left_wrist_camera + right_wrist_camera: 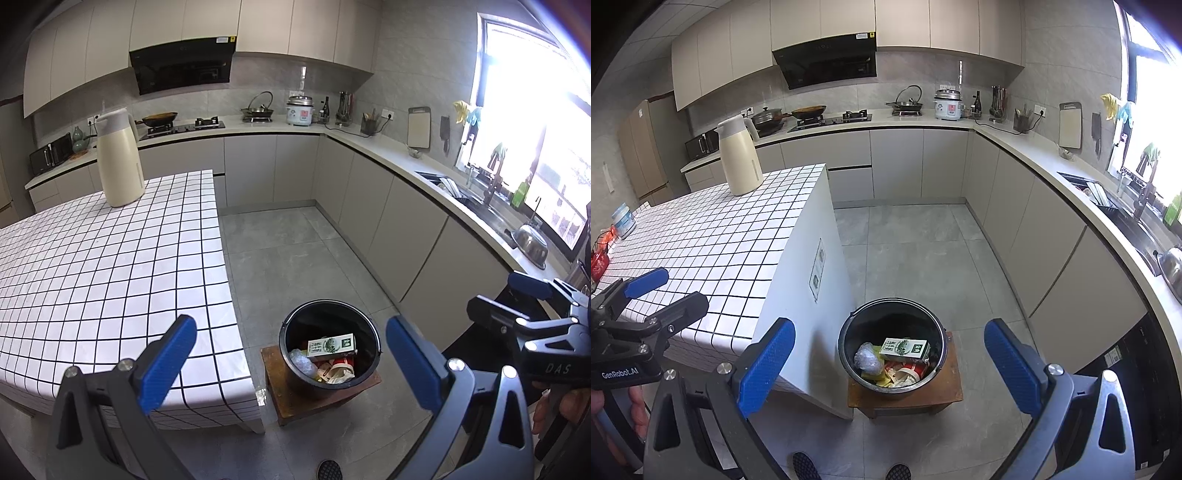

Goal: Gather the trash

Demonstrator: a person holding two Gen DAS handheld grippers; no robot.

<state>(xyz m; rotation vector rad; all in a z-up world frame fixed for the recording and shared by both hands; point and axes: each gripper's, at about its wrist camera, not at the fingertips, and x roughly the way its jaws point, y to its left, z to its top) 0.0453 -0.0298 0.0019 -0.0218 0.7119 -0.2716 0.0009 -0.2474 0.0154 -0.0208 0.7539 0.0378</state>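
Black plastic forms the bucket [328, 345] that is serving as the bin, and it is sitting on a low wooden stool [295, 402] on the grey floor, just beside the near right corner of the tiled table [110, 266]. Trash is lying inside it: a green-and-white carton [331, 344] is resting on top, with crumpled clear plastic [867, 356] to its left and red-and-white wrappers [905, 371] underneath.

Both grippers are hovering above the bucket with nothing between their blue pads. The left gripper [291, 365] is standing with its jaws wide apart, and the right gripper [889, 363] is doing the same.

A cream thermos jug [120, 162] is standing upright at the far end of the table in both views. Only the right wrist camera is showing the table's far left edge, where a white lidded jar [623, 220] and a red item [599, 262] are sitting, and the white side panel of the table facing the bucket. Only the left wrist camera is catching a hand [557, 410] gripping the right tool at the near right edge, while the right wrist camera is showing fingers [637, 400] around the left tool's handle.
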